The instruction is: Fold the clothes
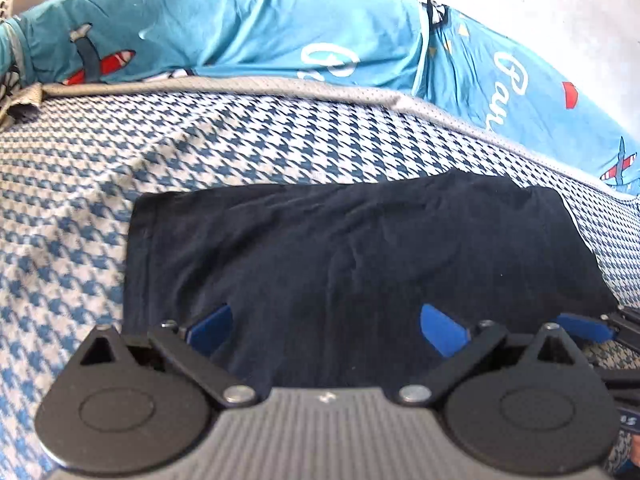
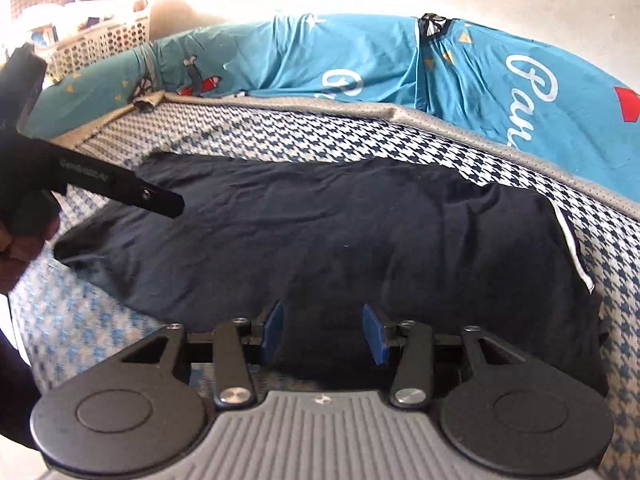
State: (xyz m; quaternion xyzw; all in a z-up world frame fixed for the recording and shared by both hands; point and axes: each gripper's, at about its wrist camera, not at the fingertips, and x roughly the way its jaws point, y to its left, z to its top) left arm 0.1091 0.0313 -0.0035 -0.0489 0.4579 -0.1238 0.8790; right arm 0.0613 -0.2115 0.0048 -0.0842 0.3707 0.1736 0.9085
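Note:
A dark navy garment point(image 1: 344, 248) lies folded flat on the blue-and-white houndstooth mat point(image 1: 80, 208). My left gripper point(image 1: 326, 328) is open, its blue pads spread wide over the garment's near edge. In the right wrist view the same garment point(image 2: 320, 232) spreads across the mat point(image 2: 100, 320), with a white-trimmed edge at its right side. My right gripper point(image 2: 322, 332) is open over the garment's near edge, with nothing between its pads. The left gripper's black body point(image 2: 100, 188) shows at the left of that view. The right gripper's blue pad point(image 1: 584, 326) shows at the right edge of the left wrist view.
A teal quilt with planes and white lettering point(image 1: 280, 36) lies bunched along the mat's far side, also in the right wrist view point(image 2: 460, 76). A grey border point(image 1: 360, 92) edges the mat. A perforated laundry basket point(image 2: 100, 40) stands at the far left.

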